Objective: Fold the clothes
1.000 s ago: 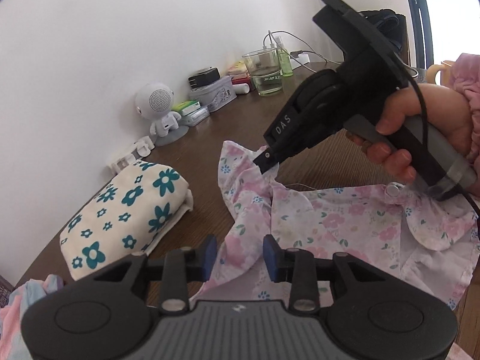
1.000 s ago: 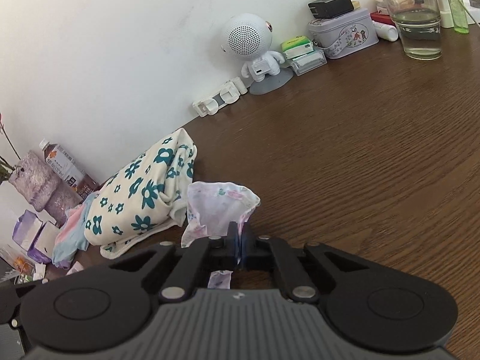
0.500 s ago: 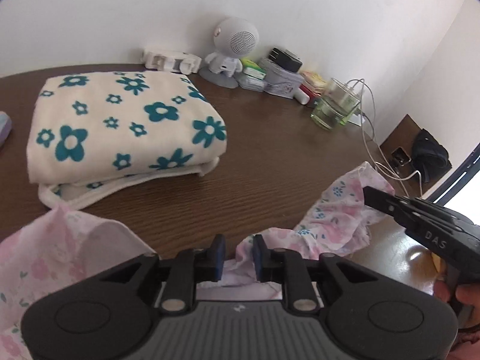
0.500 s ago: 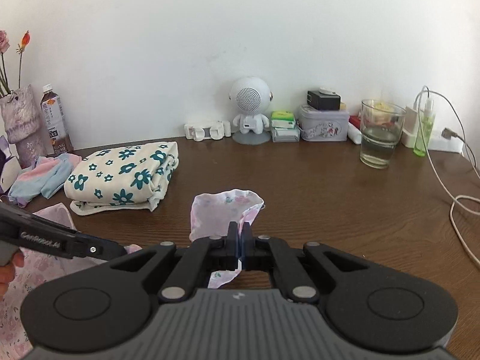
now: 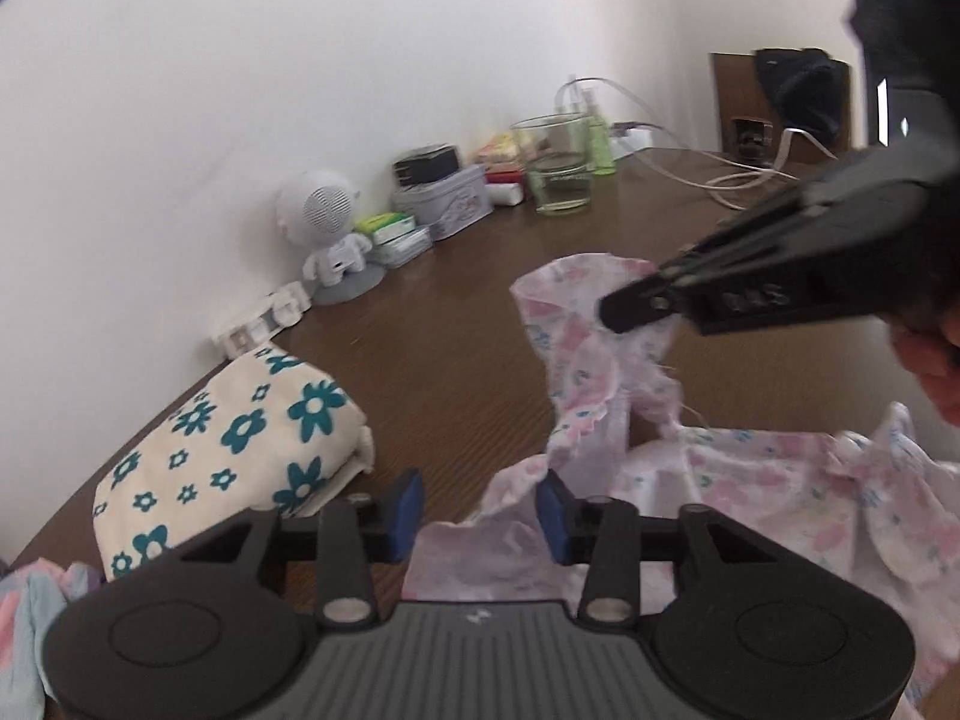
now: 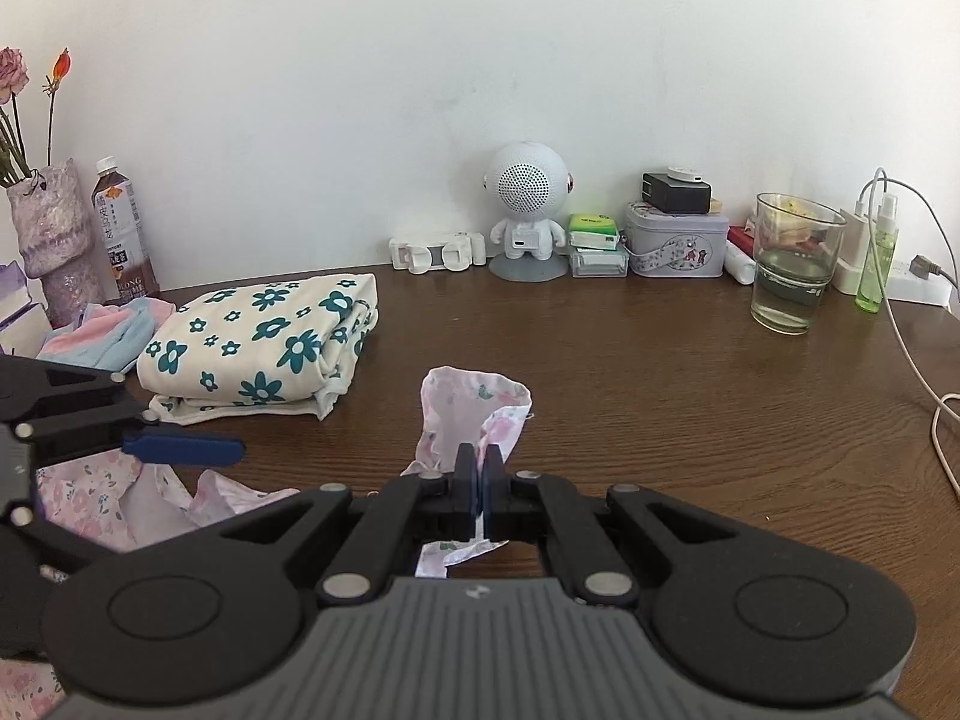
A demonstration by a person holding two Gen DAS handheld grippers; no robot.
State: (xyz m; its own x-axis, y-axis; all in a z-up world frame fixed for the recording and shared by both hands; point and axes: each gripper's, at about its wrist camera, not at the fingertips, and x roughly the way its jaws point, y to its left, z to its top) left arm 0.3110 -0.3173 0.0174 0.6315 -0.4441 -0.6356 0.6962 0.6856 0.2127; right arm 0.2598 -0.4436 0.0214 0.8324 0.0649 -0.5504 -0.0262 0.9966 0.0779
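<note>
Glass tumbler (image 6: 792, 264) part-filled with clear liquid stands at the counter's (image 6: 660, 384) back edge, while the right tool (image 6: 480, 483) pinches the pink floral garment (image 6: 474, 408) mid-counter and the left tool (image 5: 477, 513), jaws just opening, straddles its cloth unpressed.

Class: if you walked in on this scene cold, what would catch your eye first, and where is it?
The pink floral garment, pinched upright in the shut right gripper over the brown table. Next, the folded cream cloth with teal flowers lying left of it, and the white round-headed speaker figure by the wall.

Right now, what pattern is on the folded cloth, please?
Teal flowers on cream on the folded cloth; the right wrist view shows it best.
</note>
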